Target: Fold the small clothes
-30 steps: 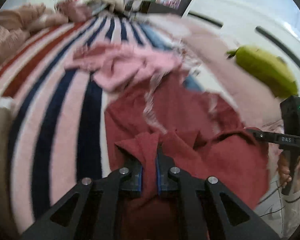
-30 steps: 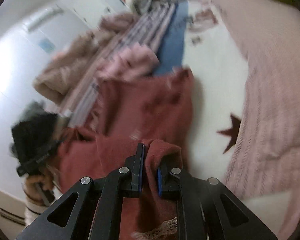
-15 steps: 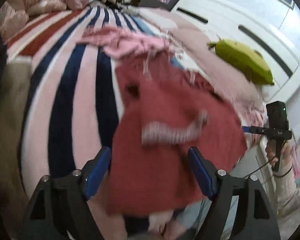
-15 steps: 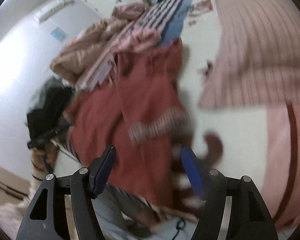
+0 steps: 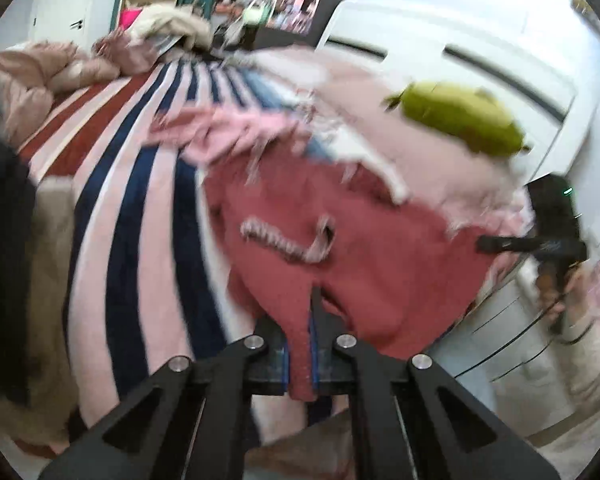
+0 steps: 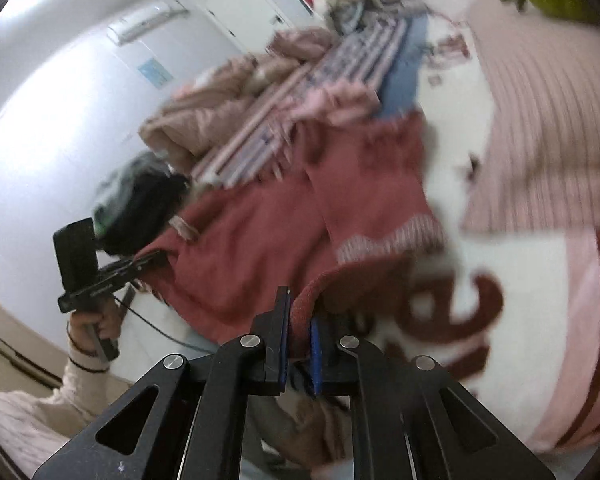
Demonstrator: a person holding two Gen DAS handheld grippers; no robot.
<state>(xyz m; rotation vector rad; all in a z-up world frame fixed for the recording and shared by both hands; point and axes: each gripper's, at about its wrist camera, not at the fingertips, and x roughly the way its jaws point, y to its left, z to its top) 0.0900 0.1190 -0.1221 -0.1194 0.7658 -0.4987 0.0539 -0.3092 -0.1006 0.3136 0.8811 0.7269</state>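
A dark red knit garment (image 5: 364,232) with a pale striped cuff lies on the bed, spread toward its near edge. My left gripper (image 5: 300,344) is shut on the garment's near edge; red cloth fills the gap between the blue pads. The same garment (image 6: 260,240) shows in the right wrist view, and my right gripper (image 6: 299,332) is shut on a folded edge of it. The right gripper (image 5: 556,236) shows at the right of the left wrist view, the left gripper (image 6: 88,268) at the left of the right wrist view.
A striped blanket (image 5: 132,208) covers the bed. A pink garment (image 5: 236,132) lies beyond the red one. A green plush toy (image 5: 460,120) sits by the white headboard. Pink quilted bedding (image 6: 540,120) lies at right, a dark bundle (image 6: 140,200) at left.
Both grippers let go of the red garment and opened wide half a second ago. Now both are shut again on its near edge.
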